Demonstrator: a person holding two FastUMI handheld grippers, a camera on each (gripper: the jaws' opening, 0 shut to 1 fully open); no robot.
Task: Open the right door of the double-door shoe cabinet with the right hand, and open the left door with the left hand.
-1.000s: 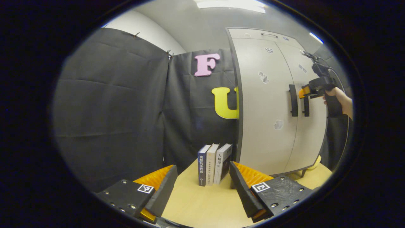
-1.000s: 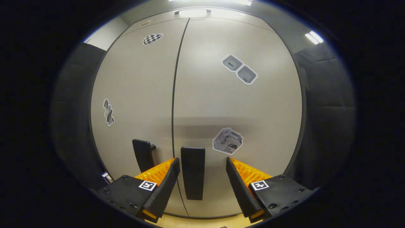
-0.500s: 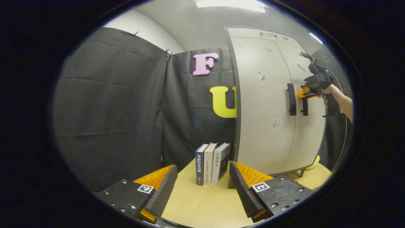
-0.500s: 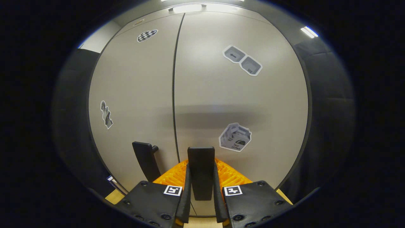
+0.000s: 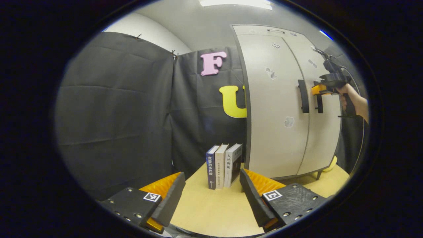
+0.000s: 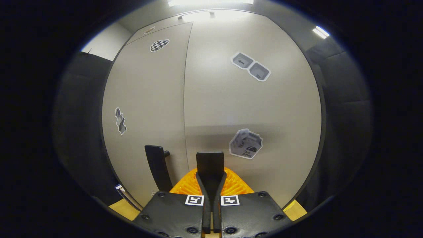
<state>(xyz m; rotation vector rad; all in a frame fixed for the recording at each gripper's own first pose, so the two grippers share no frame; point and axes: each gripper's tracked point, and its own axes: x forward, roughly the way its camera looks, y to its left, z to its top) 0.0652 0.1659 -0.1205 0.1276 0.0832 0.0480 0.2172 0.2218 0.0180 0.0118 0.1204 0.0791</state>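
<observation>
Pinching the right door's black handle [image 6: 210,165] between both fingers, the right tool [image 6: 211,198] meets the shoe cabinet [image 6: 214,99], both doors looking shut. The left tool [image 5: 211,195] hangs spread wide above the worktop [image 5: 211,208], near 3 books [image 5: 224,165].

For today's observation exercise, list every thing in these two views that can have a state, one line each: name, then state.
Right gripper: shut on the right door handle.
Right door handle: clamped between the gripper's fingers.
Right door: appears shut or barely cracked; cannot tell which.
Left door: shut.
Left door handle: free, untouched.
Left gripper: open, empty, above the table, away from the cabinet.
Books: upright, side by side beside the cabinet.
</observation>
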